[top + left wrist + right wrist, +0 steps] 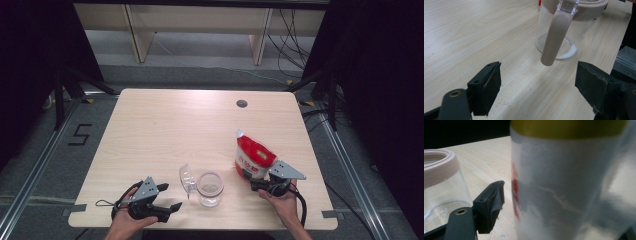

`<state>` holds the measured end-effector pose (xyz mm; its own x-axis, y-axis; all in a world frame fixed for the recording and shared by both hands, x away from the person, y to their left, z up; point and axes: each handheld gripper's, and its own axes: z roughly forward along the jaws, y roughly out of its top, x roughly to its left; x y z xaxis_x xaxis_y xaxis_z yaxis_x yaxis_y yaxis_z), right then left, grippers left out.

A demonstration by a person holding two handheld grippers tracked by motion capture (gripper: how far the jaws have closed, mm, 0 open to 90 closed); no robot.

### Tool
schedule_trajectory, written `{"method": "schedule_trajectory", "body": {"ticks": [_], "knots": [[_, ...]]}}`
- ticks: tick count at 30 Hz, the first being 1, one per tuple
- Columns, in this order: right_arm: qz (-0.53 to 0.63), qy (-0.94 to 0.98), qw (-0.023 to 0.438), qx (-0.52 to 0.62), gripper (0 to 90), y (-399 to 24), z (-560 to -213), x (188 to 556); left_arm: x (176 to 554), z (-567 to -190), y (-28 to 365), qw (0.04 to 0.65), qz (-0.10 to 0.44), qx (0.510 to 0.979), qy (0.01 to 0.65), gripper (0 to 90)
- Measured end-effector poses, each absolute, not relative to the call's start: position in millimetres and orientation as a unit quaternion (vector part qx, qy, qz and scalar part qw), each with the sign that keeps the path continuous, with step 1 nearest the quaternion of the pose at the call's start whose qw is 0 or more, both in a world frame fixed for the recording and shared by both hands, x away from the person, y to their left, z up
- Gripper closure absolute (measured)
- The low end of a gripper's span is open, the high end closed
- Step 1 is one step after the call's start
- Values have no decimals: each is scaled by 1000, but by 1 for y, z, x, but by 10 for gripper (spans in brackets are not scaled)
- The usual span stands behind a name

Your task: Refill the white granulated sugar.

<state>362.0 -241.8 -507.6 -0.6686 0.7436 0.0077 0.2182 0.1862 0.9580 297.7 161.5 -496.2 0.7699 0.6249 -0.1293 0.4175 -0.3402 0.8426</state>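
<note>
Pouch (253, 159) of red and white sits on the right side of the table (165, 125), near its front edge, with the right gripper (256, 183) around its base; the jaws are wide, and I can't tell if they're pressing. Just left stands an open glass jar (209, 188), its lid (186, 178) hinged back. Left gripper (170, 197) rests open, holding nothing, near the front-left edge. Plenty of bare tabletop farther back.
</note>
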Motion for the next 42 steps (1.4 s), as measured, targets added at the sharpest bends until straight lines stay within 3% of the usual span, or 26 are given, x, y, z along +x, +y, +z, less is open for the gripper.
{"method": "schedule_trajectory", "body": {"ticks": [18, 21, 29, 42], "knots": [[562, 715, 231, 346, 288, -241, -513, 367, 297, -497, 160, 478, 107, 810, 323, 206], [570, 710, 250, 330, 299, -242, -515, 372, 298, -497, 161, 477, 108, 812, 318, 206], [563, 724, 226, 328, 305, -242, -516, 372, 298, -497, 160, 479, 105, 811, 319, 206], [571, 720, 229, 322, 320, -242, -517, 373, 298, -498, 159, 479, 106, 811, 318, 206]]}}
